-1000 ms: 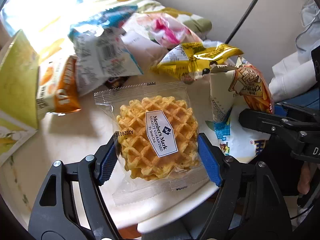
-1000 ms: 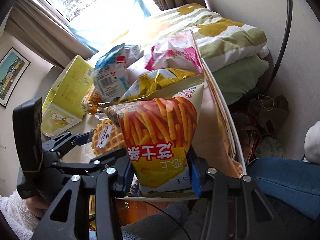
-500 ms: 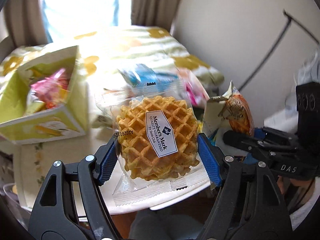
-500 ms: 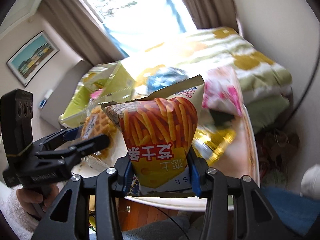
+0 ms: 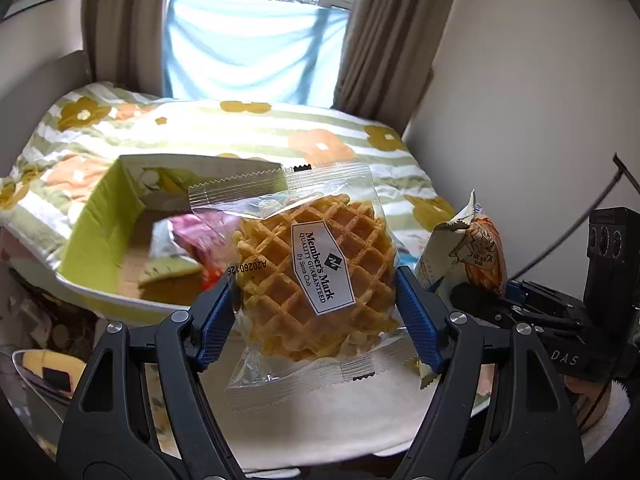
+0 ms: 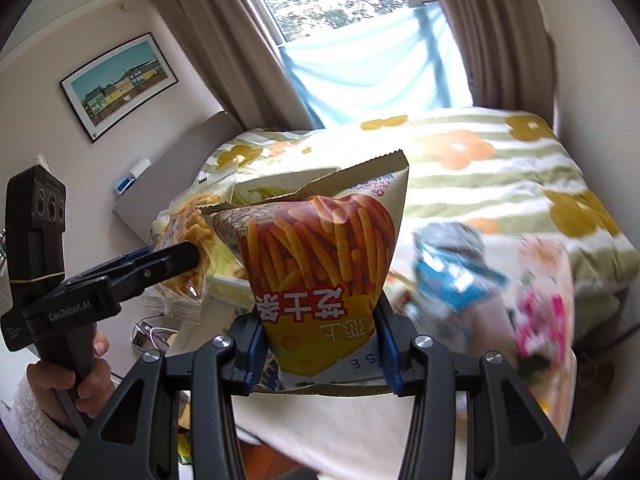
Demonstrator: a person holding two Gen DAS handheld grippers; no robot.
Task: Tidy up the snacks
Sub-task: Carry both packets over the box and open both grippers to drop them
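My left gripper (image 5: pixel 316 316) is shut on a clear-wrapped waffle (image 5: pixel 316 280) labelled Member's Mark and holds it in the air above the white table (image 5: pixel 340 420). Behind it at the left stands an open green box (image 5: pixel 100 232) with a pink packet (image 5: pixel 192 236) inside. My right gripper (image 6: pixel 320 352) is shut on an orange-and-yellow bag of cheese sticks (image 6: pixel 320 264) and holds it upright above the table. The left gripper (image 6: pixel 176 256) with the waffle (image 6: pixel 192 236) shows at the left of the right wrist view. The cheese stick bag (image 5: pixel 464 252) shows at the right of the left wrist view.
A blue packet (image 6: pixel 452 268) and a pink packet (image 6: pixel 540 320) lie blurred on the table at the right. A bed with a flowered, green-striped cover (image 5: pixel 240 132) stands behind the table. Curtains and a window are beyond. A wall is close on the right.
Both grippers have risen and tilted up with their snacks. The left one has swung left, bringing the green box into view; the snack pile has dropped out of its view.
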